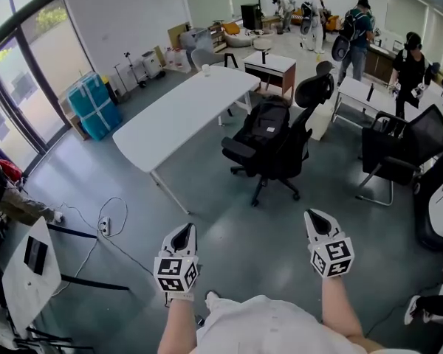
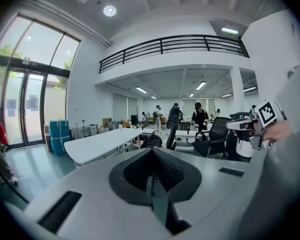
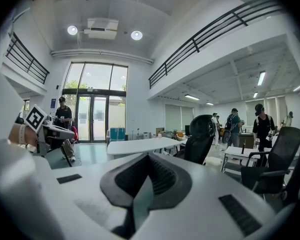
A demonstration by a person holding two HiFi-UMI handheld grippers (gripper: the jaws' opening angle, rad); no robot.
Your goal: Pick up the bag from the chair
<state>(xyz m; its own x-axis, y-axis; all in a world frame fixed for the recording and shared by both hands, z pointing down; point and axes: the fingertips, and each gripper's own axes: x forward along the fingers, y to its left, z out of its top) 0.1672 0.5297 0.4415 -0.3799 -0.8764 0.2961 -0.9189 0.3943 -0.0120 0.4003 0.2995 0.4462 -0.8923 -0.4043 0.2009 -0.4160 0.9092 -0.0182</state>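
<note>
A black backpack [image 1: 269, 123] stands upright on the seat of a black office chair [image 1: 280, 161] in the middle of the room, well ahead of both grippers. In the head view my left gripper [image 1: 182, 234] and right gripper [image 1: 317, 220] are held low over the grey floor, side by side, both shut and empty. The left gripper view shows its shut jaws [image 2: 151, 184], with the backpack [image 2: 151, 141] small and far off and the right gripper [image 2: 250, 126] at the right. The right gripper view shows its shut jaws [image 3: 140, 194] and the chair's back [image 3: 200, 136].
A long white table [image 1: 184, 109] stands left of the chair. Another black chair [image 1: 399, 147] and a white desk [image 1: 362, 94] are to the right. A cable with a power strip [image 1: 103, 227] lies on the floor at the left. Blue wrapped boxes [image 1: 94, 105] and several people [image 1: 354, 28] are further back.
</note>
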